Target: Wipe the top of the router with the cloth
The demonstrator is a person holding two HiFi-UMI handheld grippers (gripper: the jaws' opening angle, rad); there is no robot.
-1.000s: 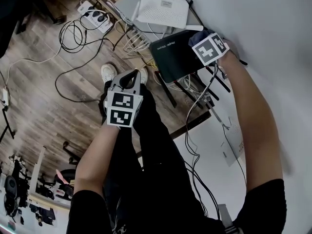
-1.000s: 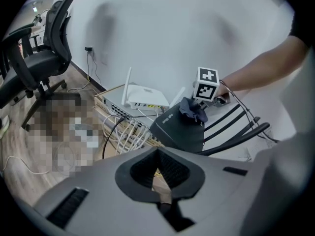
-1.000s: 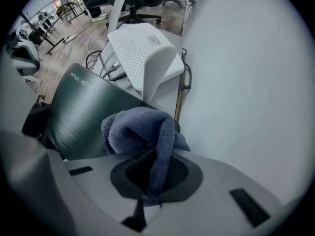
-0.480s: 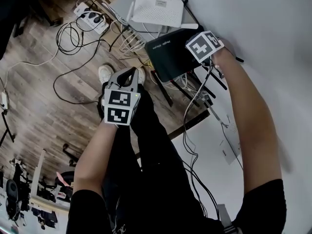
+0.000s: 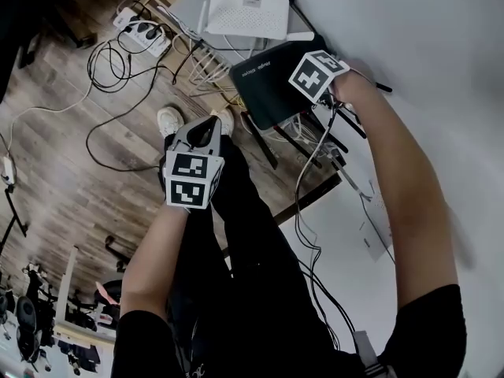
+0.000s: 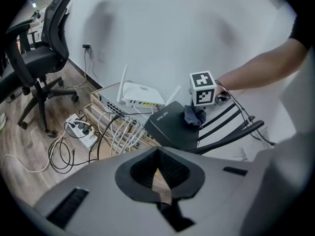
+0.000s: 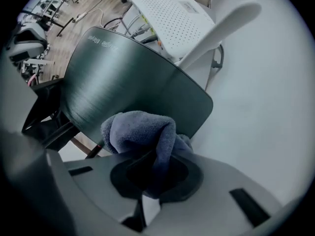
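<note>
The black router [image 5: 264, 93] lies flat on a shelf by the white wall, its top showing wide in the right gripper view [image 7: 123, 77]. A blue-grey cloth [image 7: 140, 132] is bunched on the router's near right part, and my right gripper [image 7: 152, 176] is shut on it. From the left gripper view the cloth [image 6: 194, 115] sits under the right gripper's marker cube [image 6: 203, 88]. My left gripper [image 5: 206, 131] hangs lower left of the router, over the floor, shut with nothing in it.
A white router [image 5: 248, 10] stands just beyond the black one. The black router's antennas [image 5: 346, 124] stick out toward me, with cables [image 5: 311, 179] hanging below. A power strip [image 5: 142, 26] and loose cords lie on the wooden floor. An office chair [image 6: 39, 58] stands left.
My right gripper has slid the cloth a little leftward across the router's top. The left gripper has stayed about where it was.
</note>
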